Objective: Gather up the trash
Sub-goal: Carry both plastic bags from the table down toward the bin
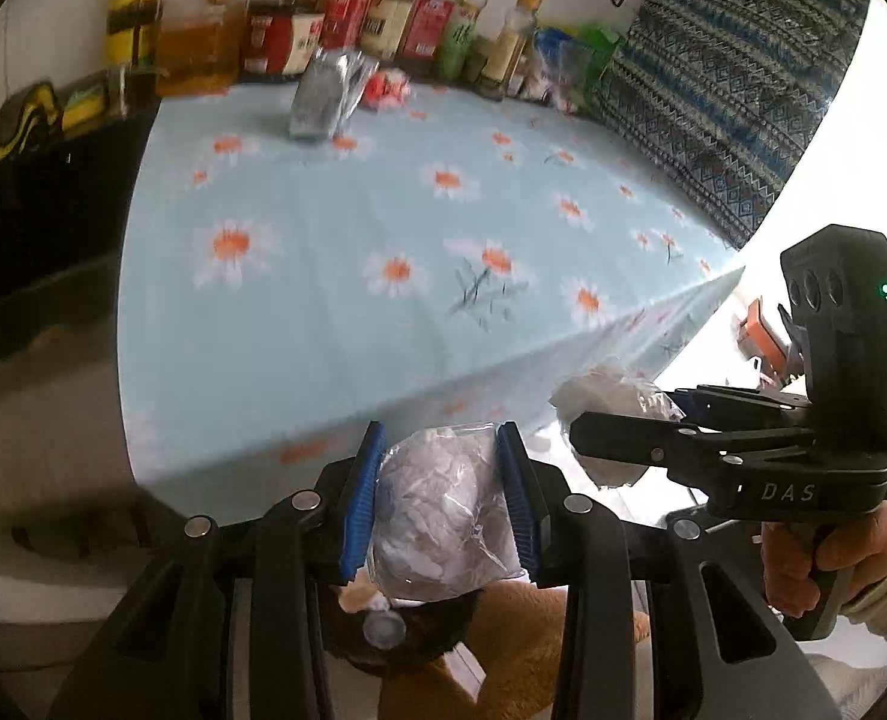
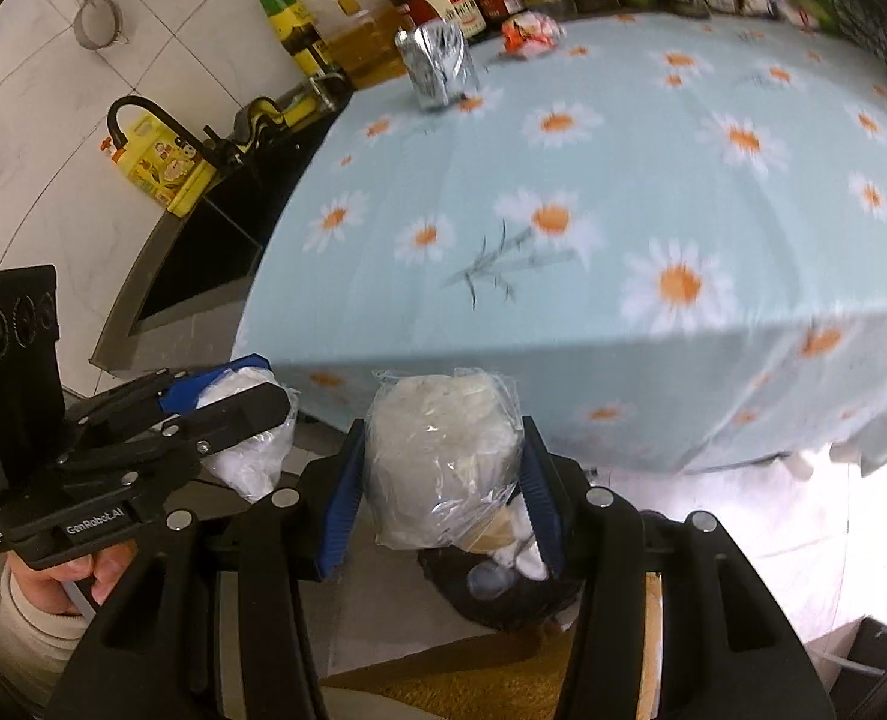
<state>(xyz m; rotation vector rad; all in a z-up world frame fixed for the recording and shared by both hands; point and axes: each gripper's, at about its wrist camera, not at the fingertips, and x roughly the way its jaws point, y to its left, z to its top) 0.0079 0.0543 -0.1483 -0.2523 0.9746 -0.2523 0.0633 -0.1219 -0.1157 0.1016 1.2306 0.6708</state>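
1. Below the counter's (image 1: 383, 312) near edge, left tongs (image 1: 440, 501) pinch a wrapped tissue wad (image 1: 443, 510); right tongs (image 2: 443, 480) pinch another wad (image 2: 437, 456).
2. Centre both over the black bin (image 2: 503, 594) before spreading them.
3. Foil bag (image 2: 437, 63) waits far across the counter.

Bright, even daylight; the floor (image 2: 743, 516) at right glares white. Motion blur smears the bottles (image 1: 383, 18) and tablecloth (image 1: 383, 228). Fisheye bending and dark corners frame both views.

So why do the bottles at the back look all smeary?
Left wrist view: the bottles and silver packet are blurred from movement, while the bagged wad stays sharp. Right wrist view: less blurred; the fisheye bends the tablecloth edge, and the floor glares white.
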